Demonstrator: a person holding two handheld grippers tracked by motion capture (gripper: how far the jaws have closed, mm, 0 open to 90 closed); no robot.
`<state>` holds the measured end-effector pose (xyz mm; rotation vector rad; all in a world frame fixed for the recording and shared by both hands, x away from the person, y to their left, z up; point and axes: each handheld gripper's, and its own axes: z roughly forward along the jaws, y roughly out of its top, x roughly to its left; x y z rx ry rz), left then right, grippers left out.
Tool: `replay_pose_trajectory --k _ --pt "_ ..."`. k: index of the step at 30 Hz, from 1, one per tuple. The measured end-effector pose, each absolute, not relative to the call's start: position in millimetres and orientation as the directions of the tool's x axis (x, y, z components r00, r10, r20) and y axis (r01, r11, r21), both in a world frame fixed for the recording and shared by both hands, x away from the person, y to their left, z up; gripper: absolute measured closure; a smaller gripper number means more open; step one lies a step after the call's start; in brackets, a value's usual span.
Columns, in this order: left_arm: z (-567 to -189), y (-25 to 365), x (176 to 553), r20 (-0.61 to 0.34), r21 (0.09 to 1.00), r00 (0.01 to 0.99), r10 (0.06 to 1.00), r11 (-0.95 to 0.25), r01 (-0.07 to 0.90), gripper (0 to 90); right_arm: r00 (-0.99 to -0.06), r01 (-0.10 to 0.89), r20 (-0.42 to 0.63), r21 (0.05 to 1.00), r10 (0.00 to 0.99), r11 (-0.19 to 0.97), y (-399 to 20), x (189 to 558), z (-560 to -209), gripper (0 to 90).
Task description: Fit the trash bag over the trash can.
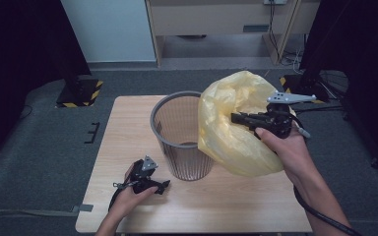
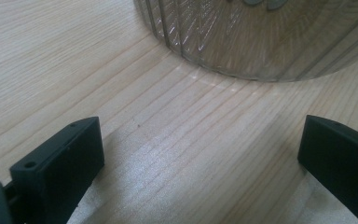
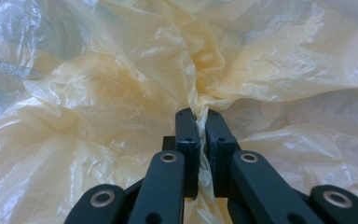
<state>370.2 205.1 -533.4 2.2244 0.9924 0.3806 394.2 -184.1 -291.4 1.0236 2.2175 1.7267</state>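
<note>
A grey ribbed waste bin [image 1: 181, 135] stands upright in the middle of the wooden table [image 1: 128, 123]. A crumpled yellow plastic bag [image 1: 236, 128] hangs in the air against the bin's right rim, and my right gripper [image 1: 236, 118] is shut on a bunched fold of it. In the right gripper view the yellow bag [image 3: 121, 84] is pinched between the two black jaws of my right gripper [image 3: 199, 116]. My left gripper [image 1: 163, 186] rests on the table in front of the bin, open and holding nothing. In the left gripper view the left gripper [image 2: 200, 140] points at the bin's base [image 2: 261, 42].
The table has bare wood on its left side and along the front edge. Grey carpet [image 1: 54, 147] surrounds it. Black stands with yellow-striped feet [image 1: 81, 93] sit behind the table at both sides, and a wooden cabinet [image 1: 216, 19] stands at the back.
</note>
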Motion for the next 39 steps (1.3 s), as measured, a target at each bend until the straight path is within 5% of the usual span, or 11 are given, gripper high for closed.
replay_pose_trajectory --k 39 --pt "-533.5 205.2 370.2 -0.005 0.676 0.669 0.743 -0.491 0.55 0.0 -0.814 0.395 0.214 0.885 0.54 0.245 -96.9 426.9 -264.2 86.3"
